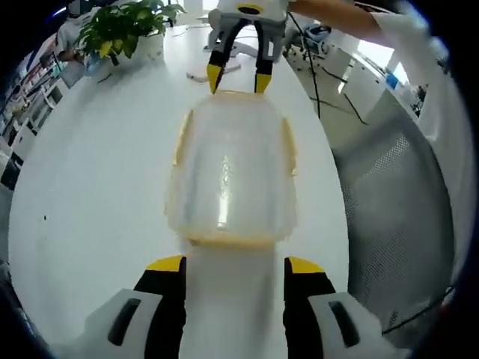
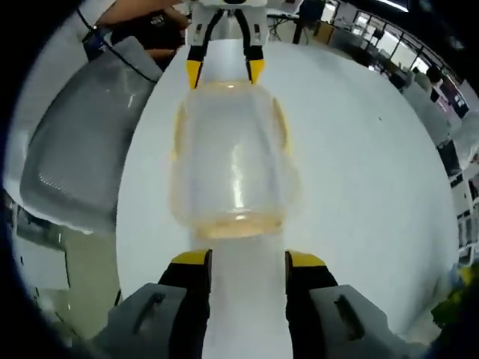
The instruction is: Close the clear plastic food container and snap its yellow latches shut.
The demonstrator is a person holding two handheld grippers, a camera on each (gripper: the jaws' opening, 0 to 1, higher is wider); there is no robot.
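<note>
The clear plastic food container (image 1: 232, 172) stands on the white table (image 1: 90, 187) with its lid on top. Yellow latches (image 1: 182, 138) run along its sides and ends; whether they are snapped down I cannot tell. My left gripper (image 1: 234, 265) is open just short of the container's near end, not touching it. My right gripper (image 1: 238, 78) is open at the opposite end, its yellow tips close to the rim. From the right gripper view, the container (image 2: 232, 161) lies between my right gripper (image 2: 247, 259) and my left gripper (image 2: 224, 71).
A potted plant (image 1: 123, 30) stands at the table's far left. A grey mesh chair (image 1: 397, 217) sits beside the table edge, also visible as the chair (image 2: 82, 149). Black cables (image 1: 322, 67) trail near the table's far right. A person's arm (image 1: 337, 15) reaches in.
</note>
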